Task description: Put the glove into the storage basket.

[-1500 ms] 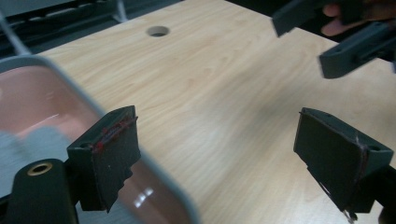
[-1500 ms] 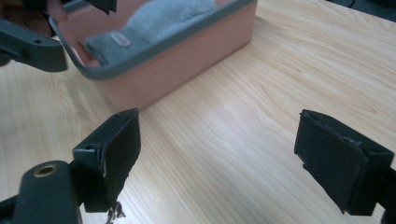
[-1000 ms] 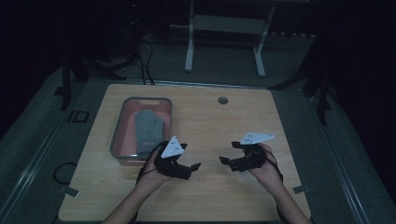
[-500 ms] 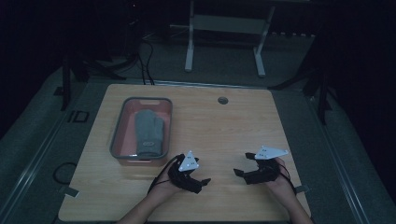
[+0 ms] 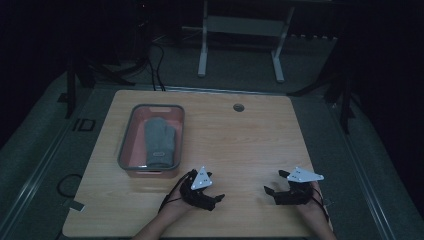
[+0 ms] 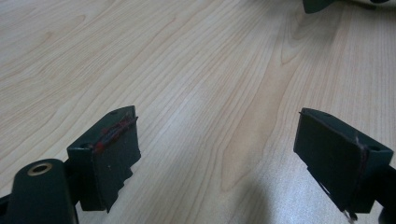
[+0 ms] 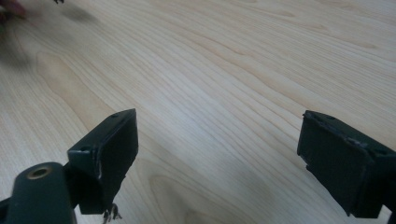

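A grey mitten (image 5: 159, 140) lies flat in a red tray (image 5: 126, 145) at the table's left. My left gripper (image 5: 218, 199) rests low over the wood near the front edge, right of the tray's near corner, jaws open with bare table between them (image 6: 217, 140). My right gripper (image 5: 272, 186) sits low at the front right, pointing left toward the other one, its jaws open and nothing between them (image 7: 217, 140). A hand holds each gripper from the table's near side.
The wooden table (image 5: 235, 145) has a small round grommet (image 5: 238, 107) near its far edge. A white desk frame (image 5: 240, 30) and cables stand on the floor beyond. The other gripper's tip (image 6: 322, 4) shows at the top of the left gripper view.
Both grippers have come down and back toward the front edge of the table, the right one also shifting to the right. Their jaws stay open.
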`<state>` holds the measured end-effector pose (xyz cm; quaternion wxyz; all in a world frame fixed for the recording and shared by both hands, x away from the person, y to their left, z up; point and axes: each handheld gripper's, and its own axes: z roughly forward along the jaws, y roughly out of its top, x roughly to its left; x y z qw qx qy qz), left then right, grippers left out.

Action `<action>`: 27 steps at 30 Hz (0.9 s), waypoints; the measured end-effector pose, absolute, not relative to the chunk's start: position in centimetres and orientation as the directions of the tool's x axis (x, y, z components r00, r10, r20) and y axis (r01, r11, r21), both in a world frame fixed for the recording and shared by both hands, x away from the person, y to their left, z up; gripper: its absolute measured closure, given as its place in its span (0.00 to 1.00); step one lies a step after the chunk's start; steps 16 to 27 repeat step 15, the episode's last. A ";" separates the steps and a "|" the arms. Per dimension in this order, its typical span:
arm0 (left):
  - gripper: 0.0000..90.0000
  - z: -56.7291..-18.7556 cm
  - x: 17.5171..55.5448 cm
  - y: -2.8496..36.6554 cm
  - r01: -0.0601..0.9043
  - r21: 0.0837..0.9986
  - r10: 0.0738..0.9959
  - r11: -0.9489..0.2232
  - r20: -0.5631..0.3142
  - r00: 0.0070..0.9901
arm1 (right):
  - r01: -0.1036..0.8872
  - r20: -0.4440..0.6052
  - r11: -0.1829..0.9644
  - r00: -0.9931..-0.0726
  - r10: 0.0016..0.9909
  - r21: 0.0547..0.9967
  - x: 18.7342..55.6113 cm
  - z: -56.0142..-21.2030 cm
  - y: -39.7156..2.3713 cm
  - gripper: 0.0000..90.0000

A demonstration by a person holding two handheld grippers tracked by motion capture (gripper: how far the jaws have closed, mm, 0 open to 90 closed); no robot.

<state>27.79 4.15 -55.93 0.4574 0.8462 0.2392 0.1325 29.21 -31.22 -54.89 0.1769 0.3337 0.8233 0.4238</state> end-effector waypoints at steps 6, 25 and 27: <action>0.16 -56.0 27.7 4.9 0.288 0.850 0.546 -0.441 -0.001 0.838 | 0.400 -0.020 0.408 -0.694 0.720 0.821 29.1 -55.3 -32.2 0.15; 0.16 -56.0 27.7 5.0 0.288 0.848 0.549 -0.446 0.005 0.836 | 0.399 -0.006 0.389 -0.692 0.722 0.830 29.2 -55.3 -32.4 0.15; 0.16 -56.0 27.7 5.0 0.288 0.848 0.549 -0.446 0.005 0.836 | 0.399 -0.006 0.389 -0.692 0.722 0.830 29.2 -55.3 -32.4 0.15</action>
